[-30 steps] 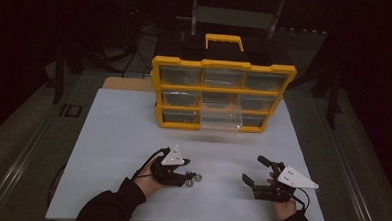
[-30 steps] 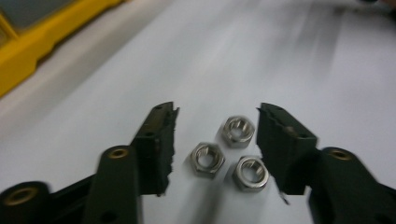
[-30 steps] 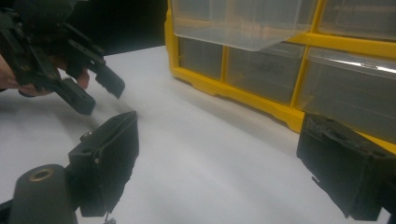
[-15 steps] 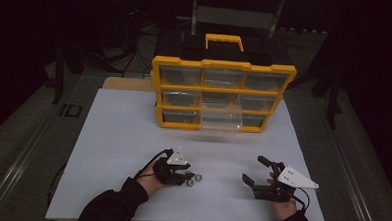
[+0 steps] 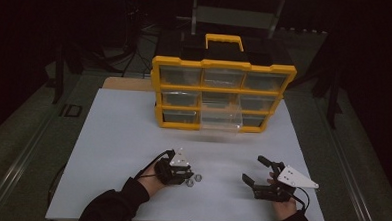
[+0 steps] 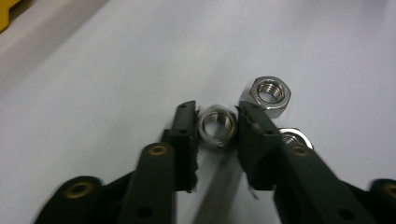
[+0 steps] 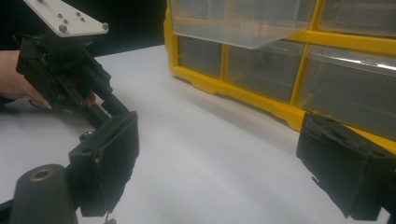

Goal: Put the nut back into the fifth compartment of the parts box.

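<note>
In the left gripper view, my left gripper (image 6: pixel 217 122) is shut on a steel hex nut (image 6: pixel 217 126), one jaw against each side, its hole facing the camera. A second nut (image 6: pixel 271 92) lies just beyond the right-hand jaw. A third nut (image 6: pixel 293 136) is half hidden behind that jaw. From the high view, the left gripper (image 5: pixel 187 178) is low on the white table with the loose nuts (image 5: pixel 199 178) at its tip. My right gripper (image 5: pixel 254 169) rests at the front right, open and holding nothing, its jaws wide apart (image 7: pixel 229 163).
A yellow organizer (image 5: pixel 221 66) with clear drawers stands at the back of the white table (image 5: pixel 113 132). Its lower middle drawer (image 5: pixel 221 117) is pulled out toward me. The right gripper view shows that drawer (image 7: pixel 233 18) overhead and the left gripper (image 7: pixel 70 79) farther off.
The left gripper has edged slightly toward the nuts at its tip. The right gripper has stayed where it was, open.
</note>
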